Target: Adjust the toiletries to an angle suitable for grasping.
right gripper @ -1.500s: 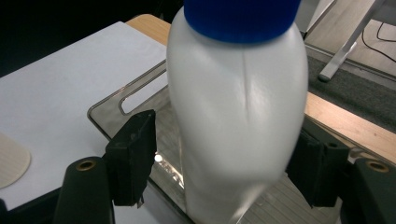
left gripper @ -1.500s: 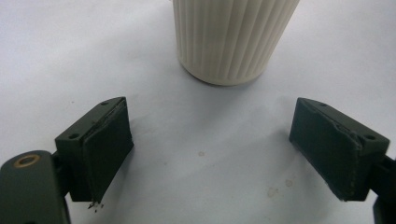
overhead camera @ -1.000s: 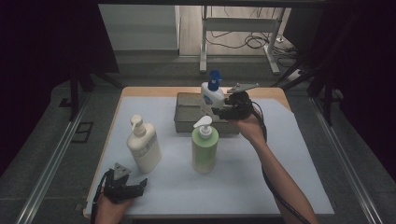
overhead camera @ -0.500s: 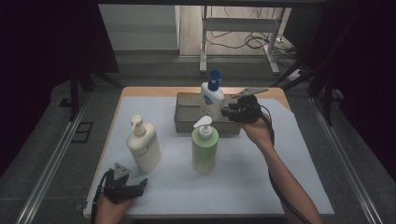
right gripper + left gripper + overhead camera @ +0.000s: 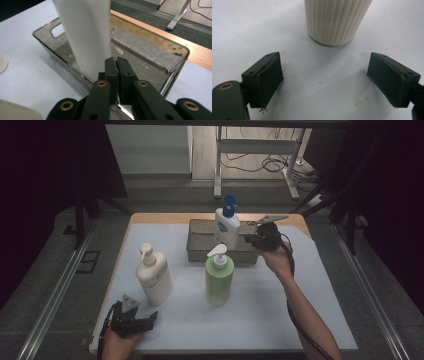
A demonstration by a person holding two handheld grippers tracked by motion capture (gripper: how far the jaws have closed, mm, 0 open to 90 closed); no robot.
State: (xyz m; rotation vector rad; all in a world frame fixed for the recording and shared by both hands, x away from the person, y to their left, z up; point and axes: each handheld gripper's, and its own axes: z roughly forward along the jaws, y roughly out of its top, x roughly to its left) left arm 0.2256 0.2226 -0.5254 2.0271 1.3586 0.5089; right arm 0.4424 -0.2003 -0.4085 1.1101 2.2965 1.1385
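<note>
Fingers [image 5: 111, 72] of the right gripper [image 5: 116, 65] have just been closing and now press together with nothing between them — the white bottle with the blue pump [image 5: 226, 227] stands just beside them, upright in the metal tray [image 5: 160, 72]. A sideways nudge could topple it. Far off, the left gripper [image 5: 337, 77] sits spread wide before the cream bottle [image 5: 337, 21].

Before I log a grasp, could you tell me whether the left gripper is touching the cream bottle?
Apart. The left gripper view shows bare white table between the open left gripper and the cream bottle's base.
</note>
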